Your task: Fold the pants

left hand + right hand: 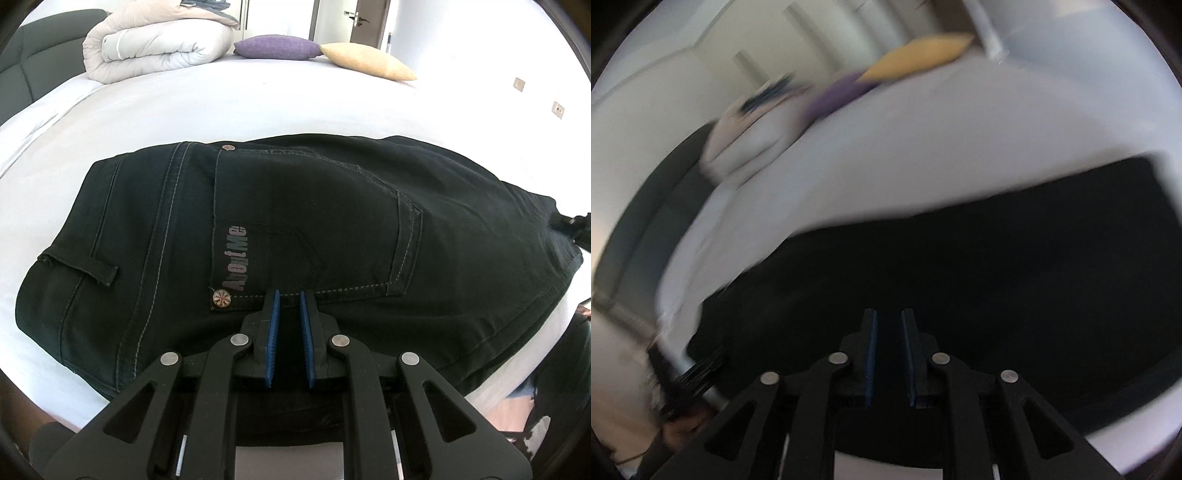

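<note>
Black pants (295,229) lie folded on the white bed (258,107), back pocket with an "About Me" label facing up. My left gripper (290,293) hovers over the near edge of the pants, its blue-padded jaws a little apart and holding nothing. In the blurred right wrist view the pants (960,277) appear as a dark slab on the bed sheet (886,158). My right gripper (888,314) is above them, jaws a little apart and empty.
A rolled white duvet (155,48), a purple cushion (277,47) and a yellow cushion (369,61) lie at the far side of the bed. A dark headboard (33,55) stands at the left. A door (369,18) is behind.
</note>
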`<control>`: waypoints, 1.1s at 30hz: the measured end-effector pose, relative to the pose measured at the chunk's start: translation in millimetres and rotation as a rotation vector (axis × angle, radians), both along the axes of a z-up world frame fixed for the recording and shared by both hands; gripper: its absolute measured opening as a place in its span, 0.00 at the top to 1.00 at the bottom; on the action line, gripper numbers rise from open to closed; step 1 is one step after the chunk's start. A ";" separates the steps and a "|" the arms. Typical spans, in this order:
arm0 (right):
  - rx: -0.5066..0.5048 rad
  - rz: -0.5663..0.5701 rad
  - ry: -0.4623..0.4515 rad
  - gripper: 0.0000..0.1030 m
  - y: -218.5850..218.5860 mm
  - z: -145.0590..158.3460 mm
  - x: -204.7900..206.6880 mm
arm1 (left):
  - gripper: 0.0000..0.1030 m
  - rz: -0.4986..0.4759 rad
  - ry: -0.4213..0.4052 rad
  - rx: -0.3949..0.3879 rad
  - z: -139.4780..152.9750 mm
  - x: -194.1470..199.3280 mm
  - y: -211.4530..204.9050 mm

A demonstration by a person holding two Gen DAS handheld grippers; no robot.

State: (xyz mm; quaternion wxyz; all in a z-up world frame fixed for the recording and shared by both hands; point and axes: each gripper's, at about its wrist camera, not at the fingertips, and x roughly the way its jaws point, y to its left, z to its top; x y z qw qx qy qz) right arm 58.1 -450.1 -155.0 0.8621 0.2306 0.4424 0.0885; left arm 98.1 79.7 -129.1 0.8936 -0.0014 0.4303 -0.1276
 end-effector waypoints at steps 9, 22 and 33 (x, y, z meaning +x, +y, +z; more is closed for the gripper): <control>0.073 -0.177 0.058 1.00 -43.8 -45.1 -7.4 | 0.89 -0.037 0.023 0.014 4.4 -2.6 6.0; 0.269 -0.231 0.030 0.61 -42.2 -16.6 -88.6 | 0.89 -0.029 0.020 0.054 8.8 -14.0 3.2; 0.650 -0.094 0.176 0.61 15.7 -55.9 -67.5 | 0.89 -0.026 0.019 0.042 10.2 -18.2 3.5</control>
